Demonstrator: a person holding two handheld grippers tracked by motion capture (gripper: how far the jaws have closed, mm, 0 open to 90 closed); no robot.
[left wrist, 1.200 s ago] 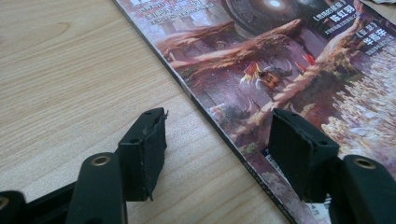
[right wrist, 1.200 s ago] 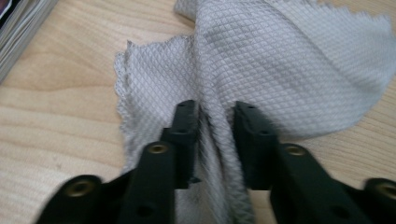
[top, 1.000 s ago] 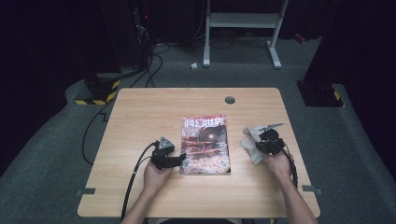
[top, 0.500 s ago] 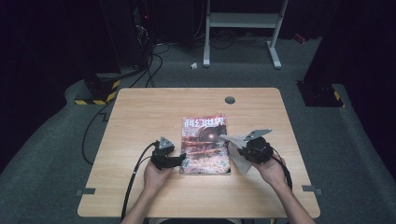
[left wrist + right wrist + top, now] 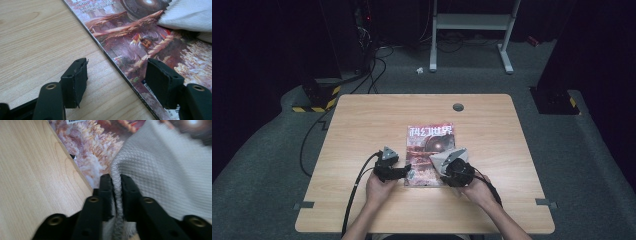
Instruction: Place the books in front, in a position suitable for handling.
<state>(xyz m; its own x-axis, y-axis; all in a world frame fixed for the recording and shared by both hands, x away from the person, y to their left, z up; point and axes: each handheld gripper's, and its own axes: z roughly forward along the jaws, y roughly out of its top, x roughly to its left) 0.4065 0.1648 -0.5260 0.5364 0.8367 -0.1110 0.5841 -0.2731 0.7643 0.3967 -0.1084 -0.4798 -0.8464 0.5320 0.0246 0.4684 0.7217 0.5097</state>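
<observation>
The table (image 5: 362,125) runs wide in front of me, and the magazine (image 5: 432,142) lies near its middle, long axis pointing away from me, spine on my left. That axis is what my next stroke turns on: the cover stretches away from the cloth toward the far title, so I judge any wipe should travel forward along it, not across.

My right gripper (image 5: 451,167) sits over the near right corner of the magazine and is the one on the job. Its jaws have just been easing apart, yet in the right gripper view the grey cloth (image 5: 160,170) has a rolled edge between the pads, which press it from both sides, so I call it clamped on the cloth. The rest of the cloth spreads over the cover ahead of the jaws; in the left gripper view it shows as a pale fold (image 5: 187,15) lying on the artwork.

My left gripper (image 5: 398,171) rests at the near left edge with its jaws spread wide and nothing pinched. They straddle the spine, one pad (image 5: 75,82) above bare wood, the other (image 5: 161,83) above the cover. Whether that pad touches the paper I cannot tell.
</observation>
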